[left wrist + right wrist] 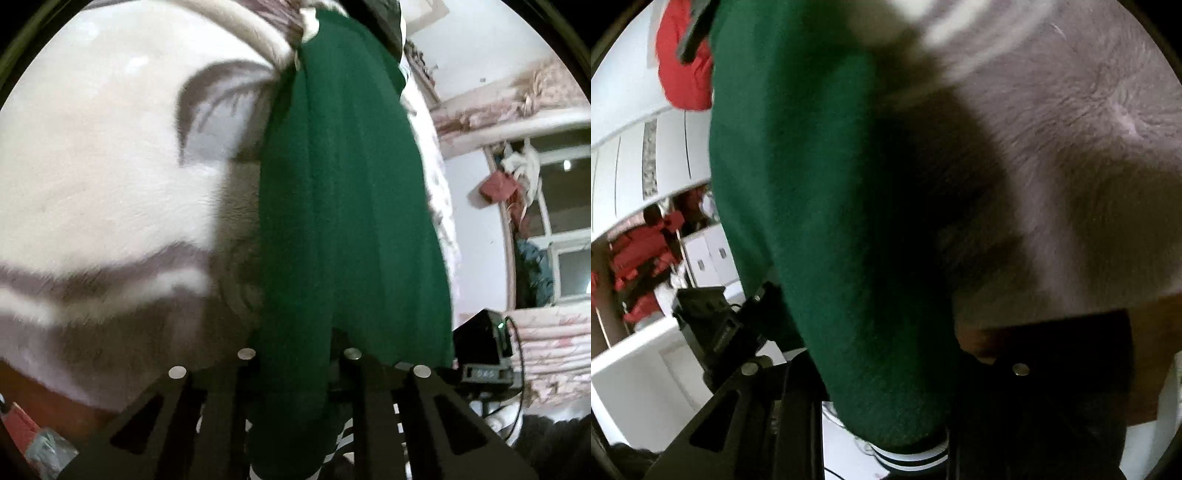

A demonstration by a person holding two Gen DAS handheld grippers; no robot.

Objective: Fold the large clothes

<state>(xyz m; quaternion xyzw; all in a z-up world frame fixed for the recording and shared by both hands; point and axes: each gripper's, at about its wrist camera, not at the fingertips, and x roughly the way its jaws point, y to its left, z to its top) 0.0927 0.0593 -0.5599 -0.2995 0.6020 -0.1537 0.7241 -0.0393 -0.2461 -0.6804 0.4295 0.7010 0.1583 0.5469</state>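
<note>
A dark green garment (343, 206) with a white-and-dark striped hem hangs stretched in front of a fuzzy white and grey-brown blanket (92, 177). My left gripper (299, 373) is shut on the green garment, whose cloth runs down between the black fingers. In the right wrist view the same green garment (827, 221) fills the middle, with its striped hem (908, 458) at the bottom. My right gripper (886, 391) is shut on the garment, and the cloth hides most of the right finger. The left gripper (713, 325) shows at the lower left of the right wrist view.
The blanket (1071, 155) lies to the right in the right wrist view. White cabinets (631, 155) and red items (683, 66) stand at the left. A window (561, 229) with clutter and a pink patterned wall are at the right of the left wrist view.
</note>
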